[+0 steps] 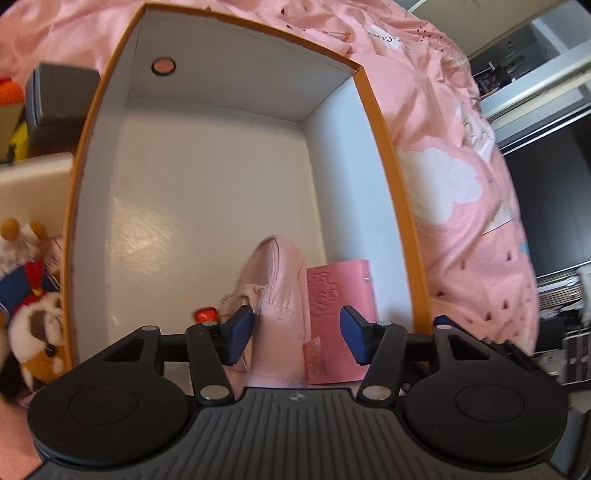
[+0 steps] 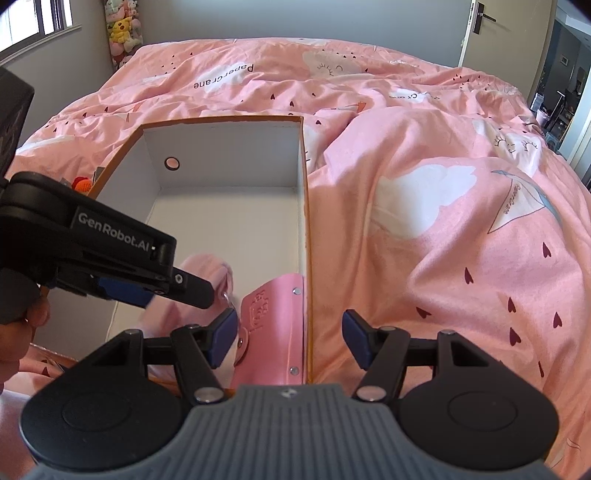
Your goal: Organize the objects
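An orange cardboard box with a white inside (image 1: 391,155) (image 2: 305,206) lies open on the pink bed. In its near end stand a soft pink pouch (image 1: 275,295) (image 2: 207,275) and a pink embossed case (image 1: 341,291) (image 2: 275,328). My left gripper (image 1: 297,334) is open over the box's near end, its fingers either side of the pouch and case, holding nothing. It shows from the side in the right wrist view (image 2: 155,284). My right gripper (image 2: 288,338) is open above the box's right wall, empty.
Left of the box are a grey box (image 1: 61,99), a cream box (image 1: 35,181) and plush toys (image 1: 29,295). A small red object (image 1: 205,314) lies by the pouch. The pink duvet (image 2: 443,221) spreads to the right. Stuffed toys (image 2: 123,27) hang in the far corner.
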`<act>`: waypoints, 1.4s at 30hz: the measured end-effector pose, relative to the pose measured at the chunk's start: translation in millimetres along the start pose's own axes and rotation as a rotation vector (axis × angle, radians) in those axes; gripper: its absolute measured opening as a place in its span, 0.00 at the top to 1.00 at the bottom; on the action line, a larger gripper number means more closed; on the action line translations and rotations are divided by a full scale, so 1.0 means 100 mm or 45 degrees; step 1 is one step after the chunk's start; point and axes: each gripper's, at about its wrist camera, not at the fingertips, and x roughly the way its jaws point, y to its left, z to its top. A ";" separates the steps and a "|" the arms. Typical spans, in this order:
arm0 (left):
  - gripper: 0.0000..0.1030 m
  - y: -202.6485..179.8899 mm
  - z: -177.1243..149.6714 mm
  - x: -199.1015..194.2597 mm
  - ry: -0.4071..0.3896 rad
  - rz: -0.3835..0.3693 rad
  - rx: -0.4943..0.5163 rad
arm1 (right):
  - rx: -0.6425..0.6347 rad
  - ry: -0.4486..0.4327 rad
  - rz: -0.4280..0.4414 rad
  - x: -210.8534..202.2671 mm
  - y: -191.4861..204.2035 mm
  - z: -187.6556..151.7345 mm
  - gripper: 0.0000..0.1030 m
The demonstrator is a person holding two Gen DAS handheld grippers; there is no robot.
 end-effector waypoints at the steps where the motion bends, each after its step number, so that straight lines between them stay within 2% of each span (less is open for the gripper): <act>1: 0.37 -0.02 -0.01 0.00 -0.012 0.039 0.029 | -0.004 0.011 -0.001 0.02 0.00 0.00 0.35; 4: 0.37 -0.02 -0.02 0.03 -0.015 0.127 0.073 | -0.004 0.065 -0.001 0.11 -0.01 0.00 0.34; 5: 0.40 -0.01 -0.03 0.06 0.002 0.140 0.076 | 0.003 0.078 0.000 0.14 -0.02 0.00 0.34; 8: 0.64 0.03 -0.04 0.16 0.071 0.137 0.075 | 0.032 0.094 0.007 0.18 -0.05 0.00 0.34; 10: 0.65 0.07 -0.06 0.20 0.088 0.095 0.039 | 0.041 0.100 0.013 0.20 -0.05 -0.01 0.34; 13: 0.67 0.03 -0.07 0.21 0.061 0.083 0.049 | 0.038 0.103 0.014 0.21 -0.04 -0.03 0.34; 18: 0.68 -0.06 -0.08 0.24 0.053 0.050 0.067 | 0.054 0.104 0.025 0.22 -0.06 -0.04 0.34; 22: 0.69 -0.10 -0.10 0.36 0.101 -0.034 0.046 | 0.058 0.099 0.021 0.22 -0.05 -0.03 0.34; 26: 0.68 -0.14 -0.12 0.35 0.087 -0.015 0.063 | 0.039 0.103 0.010 0.21 -0.04 -0.03 0.34; 31: 0.63 -0.09 -0.11 0.30 0.078 -0.051 0.039 | 0.049 0.102 -0.007 0.18 -0.07 -0.02 0.34; 33: 0.56 -0.08 -0.09 0.27 0.066 -0.087 0.015 | 0.045 0.090 -0.012 0.14 -0.07 0.00 0.34; 37: 0.48 -0.09 -0.05 0.19 0.036 -0.183 0.001 | 0.044 0.056 -0.024 0.03 -0.10 0.03 0.34; 40: 0.48 -0.09 -0.01 0.15 0.036 -0.259 -0.013 | 0.056 0.036 -0.038 -0.03 -0.13 0.04 0.35; 42: 0.53 -0.09 0.00 0.15 0.041 -0.298 -0.006 | 0.057 0.028 -0.042 -0.05 -0.14 0.05 0.35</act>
